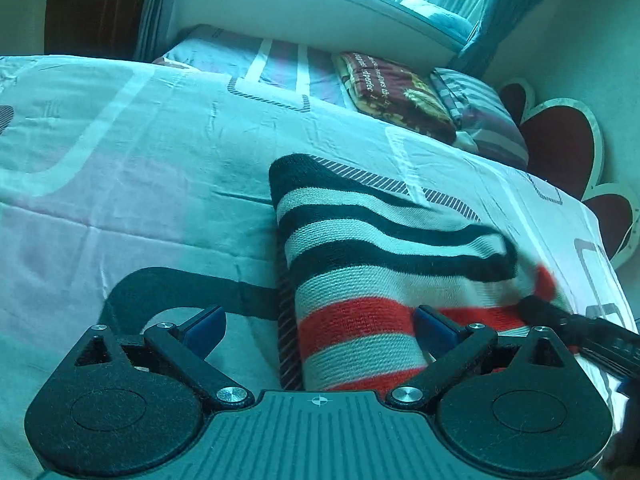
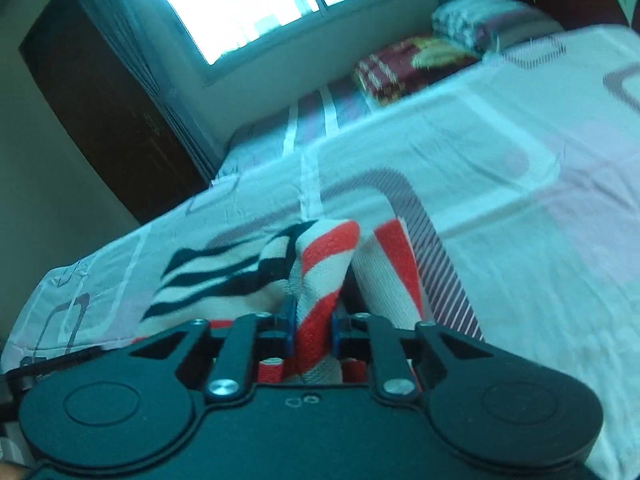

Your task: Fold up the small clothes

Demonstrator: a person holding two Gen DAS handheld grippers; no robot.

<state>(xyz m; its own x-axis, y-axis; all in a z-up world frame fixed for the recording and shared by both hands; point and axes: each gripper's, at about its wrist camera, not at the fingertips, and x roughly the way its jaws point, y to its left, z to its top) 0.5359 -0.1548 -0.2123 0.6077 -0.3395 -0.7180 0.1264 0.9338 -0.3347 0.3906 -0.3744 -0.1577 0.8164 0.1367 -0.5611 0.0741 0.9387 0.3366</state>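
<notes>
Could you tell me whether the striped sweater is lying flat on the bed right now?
No: the right gripper pinches a lifted fold of the sweater; the rest lies on the bed.

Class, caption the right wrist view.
Right tool pinches a fold of the striped knit garment above the bedsheet.

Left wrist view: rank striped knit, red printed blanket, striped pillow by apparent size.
1. Striped knit, largest, though nearest the camera.
2. Red printed blanket.
3. Striped pillow, close to the blanket in apparent size, so that order is unsure.
</notes>
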